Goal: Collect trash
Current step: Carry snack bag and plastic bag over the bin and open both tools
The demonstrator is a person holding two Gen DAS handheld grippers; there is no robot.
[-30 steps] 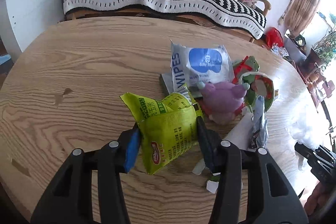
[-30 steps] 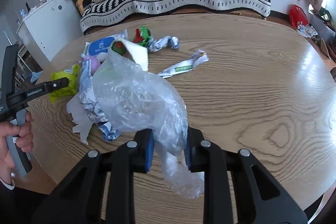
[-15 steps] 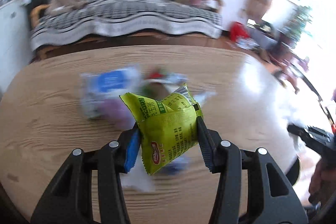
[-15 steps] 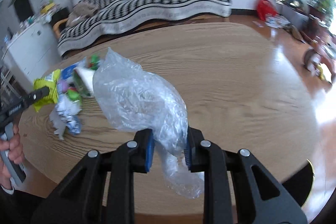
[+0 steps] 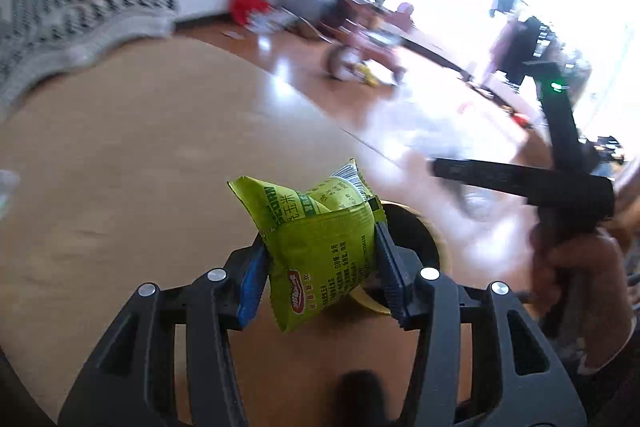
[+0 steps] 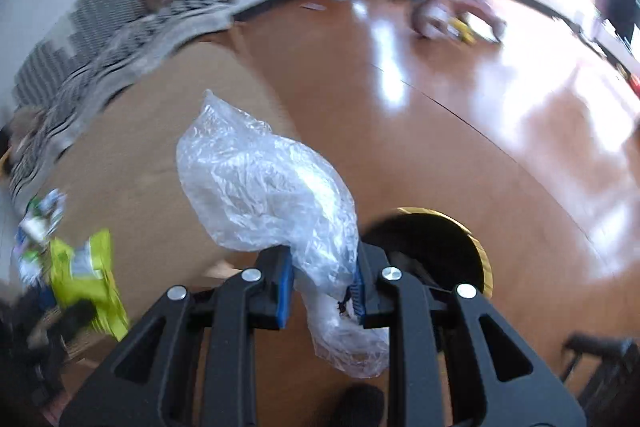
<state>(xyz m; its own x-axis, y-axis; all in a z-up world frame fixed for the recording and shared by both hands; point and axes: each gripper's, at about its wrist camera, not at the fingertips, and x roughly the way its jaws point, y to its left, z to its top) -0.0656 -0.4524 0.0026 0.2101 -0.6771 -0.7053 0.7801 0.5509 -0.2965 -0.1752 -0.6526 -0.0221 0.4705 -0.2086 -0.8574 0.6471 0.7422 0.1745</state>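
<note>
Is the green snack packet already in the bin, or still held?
Still held. The left gripper clamps the green snack packet between its pads; the dark bin sits beyond it.

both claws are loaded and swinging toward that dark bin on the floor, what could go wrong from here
1. The clear plastic bag is pinched low in the right claw, with most of it ballooning above the pads and a tail hanging below. It could slip free or snag.

2. The green snack packet in the left claw is puffy, so it may squirt out before reaching the dark bin.

3. Both views are motion-blurred; a release now could miss the bin's opening.
</note>
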